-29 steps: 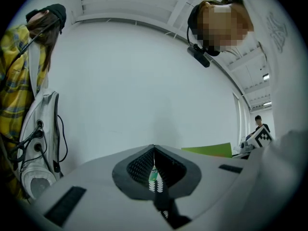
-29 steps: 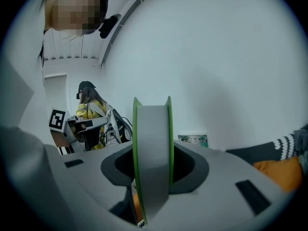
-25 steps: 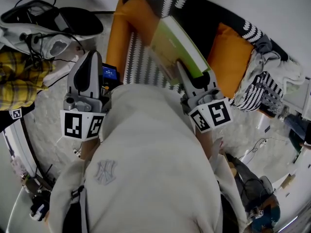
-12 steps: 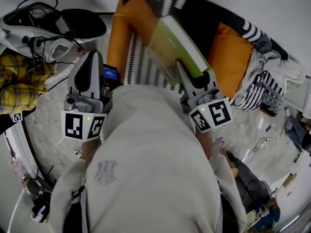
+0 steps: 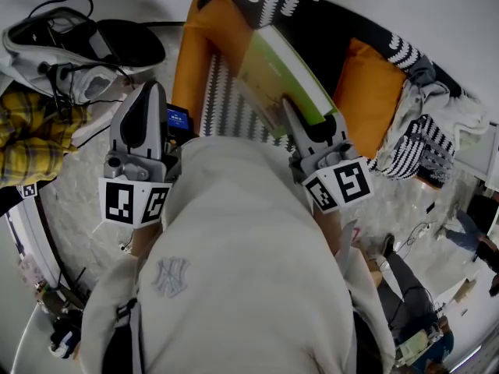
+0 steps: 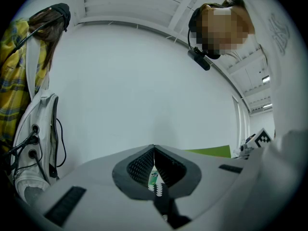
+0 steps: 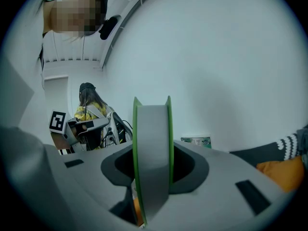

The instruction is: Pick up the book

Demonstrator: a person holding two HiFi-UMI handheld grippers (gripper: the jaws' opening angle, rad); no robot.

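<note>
The book has green covers and a pale page block, and it is lifted at a tilt over the sofa. My right gripper is shut on its lower edge. In the right gripper view the book stands edge-on between the jaws of the right gripper, with both pads pressing on its covers. My left gripper hovers to the left of the sofa, apart from the book. In its own view the left gripper has its jaws closed together with nothing between them.
The sofa has orange cushions and a black-and-white patterned blanket. A black bag, white gear with cables and yellow plaid cloth lie at the left. Striped clothes pile up at the right. A person's legs show at the lower right.
Both grippers and the book have kept still. Only the people at the lower right edge have shifted.
</note>
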